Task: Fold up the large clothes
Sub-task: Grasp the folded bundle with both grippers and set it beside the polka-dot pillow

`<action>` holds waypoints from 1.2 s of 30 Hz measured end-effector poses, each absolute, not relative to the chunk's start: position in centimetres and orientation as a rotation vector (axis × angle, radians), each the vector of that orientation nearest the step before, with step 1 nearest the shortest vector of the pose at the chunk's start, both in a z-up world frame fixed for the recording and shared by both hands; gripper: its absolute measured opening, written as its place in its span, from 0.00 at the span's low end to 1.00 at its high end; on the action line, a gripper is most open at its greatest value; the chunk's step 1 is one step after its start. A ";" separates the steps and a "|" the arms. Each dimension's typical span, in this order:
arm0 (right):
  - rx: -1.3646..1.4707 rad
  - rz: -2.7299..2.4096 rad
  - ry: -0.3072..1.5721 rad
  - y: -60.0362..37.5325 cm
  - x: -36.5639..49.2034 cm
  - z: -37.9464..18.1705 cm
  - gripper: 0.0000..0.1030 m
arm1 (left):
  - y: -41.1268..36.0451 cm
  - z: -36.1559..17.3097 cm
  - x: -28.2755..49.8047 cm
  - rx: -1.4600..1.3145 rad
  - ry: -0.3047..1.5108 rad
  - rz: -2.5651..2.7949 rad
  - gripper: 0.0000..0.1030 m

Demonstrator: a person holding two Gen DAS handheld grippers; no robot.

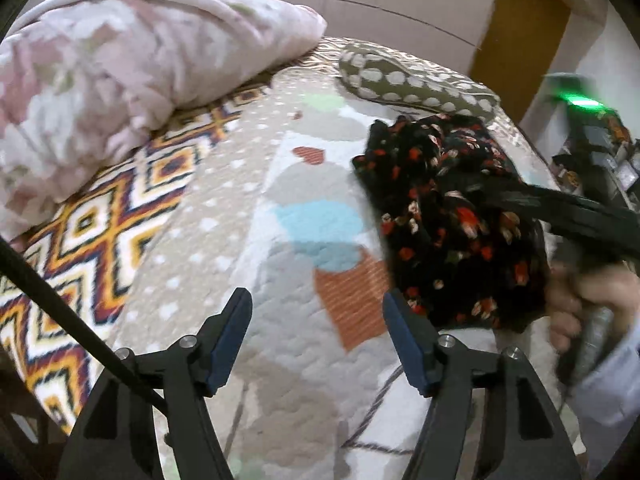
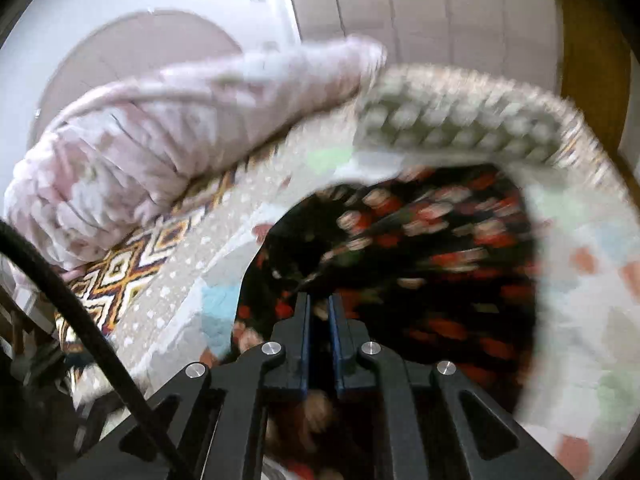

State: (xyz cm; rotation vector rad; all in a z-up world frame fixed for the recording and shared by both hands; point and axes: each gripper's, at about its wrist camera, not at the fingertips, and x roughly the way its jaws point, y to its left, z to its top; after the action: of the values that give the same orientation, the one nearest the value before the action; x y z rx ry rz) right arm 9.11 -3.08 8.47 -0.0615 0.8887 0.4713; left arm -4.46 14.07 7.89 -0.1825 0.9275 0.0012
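A black garment with red and white flowers [image 1: 440, 208] lies bunched on the right side of the quilted bedspread [image 1: 280, 248]. My left gripper [image 1: 315, 296] hangs open above bare quilt just left of the garment, with nothing between its blue pads. My right gripper [image 2: 319, 297] is closed to a narrow slit, with a fold of the garment [image 2: 440, 260] pinched at its tips. In the left wrist view the right gripper [image 1: 484, 192] reaches in from the right over the cloth, held by a person's hand [image 1: 580, 300]. Much of the right wrist view is motion-blurred.
A pink flowered duvet [image 1: 120, 60] is heaped at the back left. A dotted olive pillow [image 1: 400, 80] lies behind the garment. A zigzag-patterned blanket [image 1: 100, 220] covers the bed's left part. A wooden door [image 1: 520, 32] and cluttered shelves [image 1: 600, 160] stand at the right.
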 end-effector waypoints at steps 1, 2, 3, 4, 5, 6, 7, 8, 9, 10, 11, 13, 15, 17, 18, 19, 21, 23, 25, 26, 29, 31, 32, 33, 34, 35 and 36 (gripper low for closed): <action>-0.050 0.467 0.946 -2.2 10.2 6.8 0.10 | 14.2 7.8 -4.8 -0.181 0.927 0.005 0.65; -0.038 0.452 0.971 -1.6 10.8 5.2 0.10 | 14.5 7.7 -5.2 -0.179 0.927 0.011 0.65; -0.019 0.452 0.963 -1.4 10.8 4.5 0.10 | 14.7 7.6 -5.4 -0.177 0.924 0.016 0.66; -0.014 0.450 0.956 -1.3 10.6 4.3 0.10 | 14.7 7.6 -5.5 -0.173 0.921 0.019 0.68; -0.025 0.444 0.950 -1.2 10.3 4.5 0.10 | 14.8 7.4 -5.6 -0.169 0.919 0.024 0.68; -0.045 0.441 0.950 -1.1 10.1 4.8 0.10 | 14.8 7.4 -5.6 -0.167 0.919 0.026 0.68; -0.055 0.437 0.947 -1.2 10.0 5.3 0.10 | 14.7 7.4 -5.7 -0.167 0.917 0.025 0.68; -0.060 0.436 0.939 -1.3 9.8 6.1 0.10 | 14.7 7.3 -5.8 -0.169 0.915 0.020 0.68; -0.057 0.439 0.920 -1.5 9.5 7.1 0.10 | 14.8 7.3 -5.9 -0.171 0.915 0.019 0.68; -0.047 0.448 0.900 -1.8 9.4 8.0 0.10 | 14.7 7.3 -5.9 -0.172 0.916 0.019 0.68; -0.037 0.457 0.874 -1.7 9.2 8.8 0.10 | 14.6 7.2 -5.9 -0.174 0.916 0.017 0.68; -0.036 0.458 0.843 -1.2 9.3 9.6 0.10 | 14.5 7.0 -5.8 -0.175 0.921 0.018 0.68; -0.049 0.471 0.850 -0.2 9.9 9.2 0.10 | 14.4 6.9 -5.9 -0.181 0.926 0.019 0.68; -0.089 0.454 0.913 1.0 10.9 7.0 0.11 | 14.3 6.8 -6.1 -0.182 0.928 0.025 0.68; -0.105 0.450 0.946 1.3 11.2 5.9 0.11 | 14.3 6.8 -6.2 -0.182 0.927 0.027 0.68; -0.116 0.447 0.966 1.5 11.4 4.9 0.11 | 14.3 6.8 -6.4 -0.182 0.925 0.029 0.68; -0.095 0.437 0.925 1.1 10.6 5.7 0.13 | 14.2 7.2 -6.9 -0.172 0.905 0.036 0.68; -0.052 0.459 0.903 0.2 9.4 7.3 0.18 | 14.0 7.8 -7.4 -0.156 0.882 0.048 0.68; -0.033 0.475 0.870 -1.2 7.5 9.4 0.32 | 13.7 8.5 -8.1 -0.144 0.848 0.063 0.69; -0.039 0.467 0.843 -2.4 5.8 10.6 0.45 | 13.6 8.9 -8.5 -0.135 0.827 0.076 0.70; -0.054 0.435 0.806 -5.5 2.3 12.0 0.53 | 12.5 10.1 -10.0 -0.094 0.758 0.114 0.81; -0.065 0.381 0.789 -8.4 -0.5 12.2 0.53 | 11.8 10.8 -11.0 -0.070 0.714 0.141 0.86; -0.072 0.342 0.783 -9.5 -1.8 11.9 0.53 | 11.2 11.4 -11.9 -0.054 0.674 0.161 0.87; -0.075 0.293 0.779 -10.9 -3.2 11.5 0.53 | 10.8 11.8 -12.5 -0.043 0.641 0.175 0.92; -0.069 0.268 0.781 -11.8 -3.9 11.3 0.53 | 10.4 12.1 -13.1 -0.033 0.618 0.187 0.97; -0.049 0.233 0.789 -13.2 -5.1 10.7 0.53 | 9.6 12.5 -14.0 -0.012 0.574 0.212 0.99; -0.022 0.209 0.801 -14.4 -6.2 10.1 0.53 | 9.0 12.9 -14.7 -0.001 0.546 0.223 1.00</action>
State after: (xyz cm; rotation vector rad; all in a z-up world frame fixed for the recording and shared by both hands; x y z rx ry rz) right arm -6.17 -14.41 10.12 -0.0221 0.8012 0.2088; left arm -14.68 8.99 12.89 -0.0010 0.5462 0.2233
